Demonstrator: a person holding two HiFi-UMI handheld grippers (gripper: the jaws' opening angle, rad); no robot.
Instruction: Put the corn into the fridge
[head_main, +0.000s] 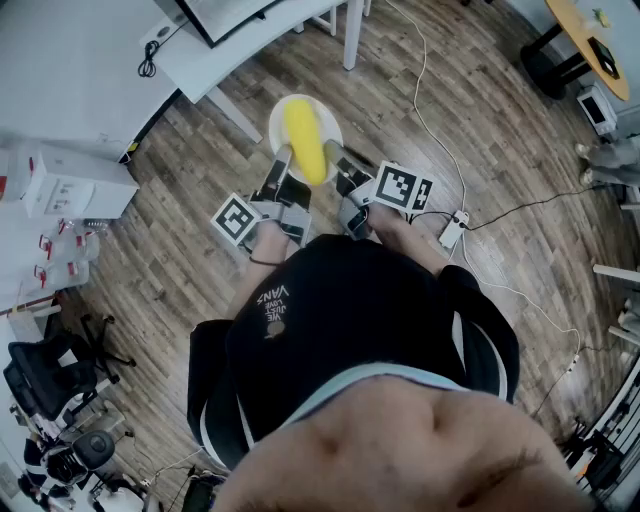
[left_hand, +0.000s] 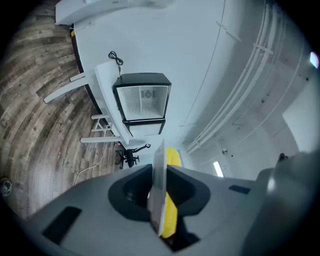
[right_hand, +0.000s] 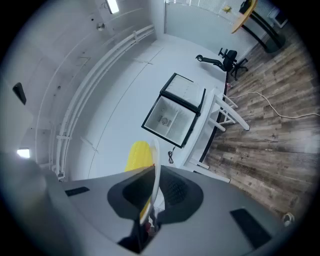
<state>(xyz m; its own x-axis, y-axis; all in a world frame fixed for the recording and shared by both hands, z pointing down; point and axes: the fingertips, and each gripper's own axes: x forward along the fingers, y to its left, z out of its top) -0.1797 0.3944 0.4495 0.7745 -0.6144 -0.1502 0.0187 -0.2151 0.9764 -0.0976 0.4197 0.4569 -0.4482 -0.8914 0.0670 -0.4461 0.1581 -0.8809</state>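
Atop white plate (head_main: 276, 124), above floor (head_main: 470, 130) and well short of fridge (left_hand: 142, 100) on table (left_hand: 103, 80): corn (head_main: 303, 140); clenched on plate's left rim, left tool (head_main: 283, 159); on right rim, right tool (head_main: 335, 156).

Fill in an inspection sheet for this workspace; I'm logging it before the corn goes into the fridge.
Surface: white table carrying the mini fridge; only wood floor lies under the plate.
Job's things: corn lying on a white plate.
Clutter: white boxes at the head view's left.
Grippers: left gripper and right gripper each shut on the plate's rim, on opposite sides.
Cables: white cable and power strip on the floor; black cable beside the fridge.
Surroundings: office chair, round wooden table.
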